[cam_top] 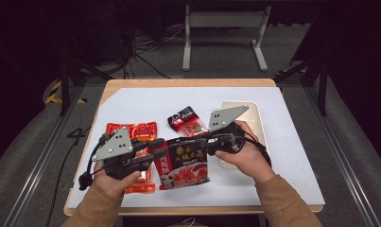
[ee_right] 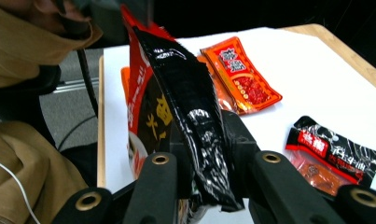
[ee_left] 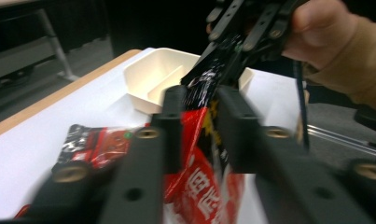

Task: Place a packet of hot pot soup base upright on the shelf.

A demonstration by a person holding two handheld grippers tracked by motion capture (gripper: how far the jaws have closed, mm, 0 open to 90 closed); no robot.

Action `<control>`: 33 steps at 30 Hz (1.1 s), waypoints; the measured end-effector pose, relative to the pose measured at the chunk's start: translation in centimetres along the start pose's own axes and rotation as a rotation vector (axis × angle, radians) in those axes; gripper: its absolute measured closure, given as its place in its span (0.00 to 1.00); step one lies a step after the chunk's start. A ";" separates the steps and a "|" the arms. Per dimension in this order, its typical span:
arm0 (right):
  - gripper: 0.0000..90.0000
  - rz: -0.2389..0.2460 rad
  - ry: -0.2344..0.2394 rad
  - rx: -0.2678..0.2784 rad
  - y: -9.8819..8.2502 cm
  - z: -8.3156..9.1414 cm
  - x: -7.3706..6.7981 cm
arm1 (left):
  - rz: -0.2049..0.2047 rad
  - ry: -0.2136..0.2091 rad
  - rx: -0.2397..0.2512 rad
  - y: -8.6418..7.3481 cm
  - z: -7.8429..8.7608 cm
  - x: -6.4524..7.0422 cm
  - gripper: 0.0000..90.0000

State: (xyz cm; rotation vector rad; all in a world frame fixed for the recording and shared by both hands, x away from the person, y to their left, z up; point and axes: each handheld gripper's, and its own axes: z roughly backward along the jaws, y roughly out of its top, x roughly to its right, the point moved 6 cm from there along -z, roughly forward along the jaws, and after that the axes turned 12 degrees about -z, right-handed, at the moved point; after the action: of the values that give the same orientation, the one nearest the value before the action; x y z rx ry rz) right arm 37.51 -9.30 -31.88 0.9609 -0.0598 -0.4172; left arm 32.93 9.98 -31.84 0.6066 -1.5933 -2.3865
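Observation:
A black and red seasoning bag (cam_top: 183, 163) is held up between my two grippers, just above the white table sheet. My right gripper (cam_top: 178, 142) comes in from the right, and in the right gripper view its jaws (ee_right: 206, 135) press on the bag's black top edge (ee_right: 185, 93). My left gripper (cam_top: 162, 151) meets the bag from the left. In the left gripper view the bag's red part (ee_left: 197, 163) lies between my left gripper's (ee_left: 199, 100) jaws, which stand apart from it. The right gripper (ee_left: 213, 77) shows just beyond, clamped on the same edge.
An orange-red packet (cam_top: 131, 130) lies flat behind the left hand, and another orange one (cam_top: 141, 182) lies under it. A small black and red packet (cam_top: 188, 120) sits mid-table. A cream tray (cam_top: 254, 118) stands behind the right hand.

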 end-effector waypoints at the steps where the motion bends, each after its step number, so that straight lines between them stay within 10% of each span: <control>1: 0.86 0.001 0.000 0.005 0.1 0.2 0.0 | -0.002 0.006 -0.007 0.0 0.0 0.0 0.68; 8: 0.86 0.008 -0.041 0.032 1.3 1.8 0.3 | 0.017 0.020 -0.010 -0.3 0.2 -0.5 0.47; 33: 0.85 0.036 -0.258 0.119 5.0 7.0 4.0 | 0.143 0.046 -0.047 -2.8 0.7 -3.2 0.43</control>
State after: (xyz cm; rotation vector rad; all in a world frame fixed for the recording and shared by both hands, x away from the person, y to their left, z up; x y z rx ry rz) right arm 41.21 -13.75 -24.34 1.0169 -0.3385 -0.5065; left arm 35.69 12.91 -33.50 0.5167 -1.5035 -2.2831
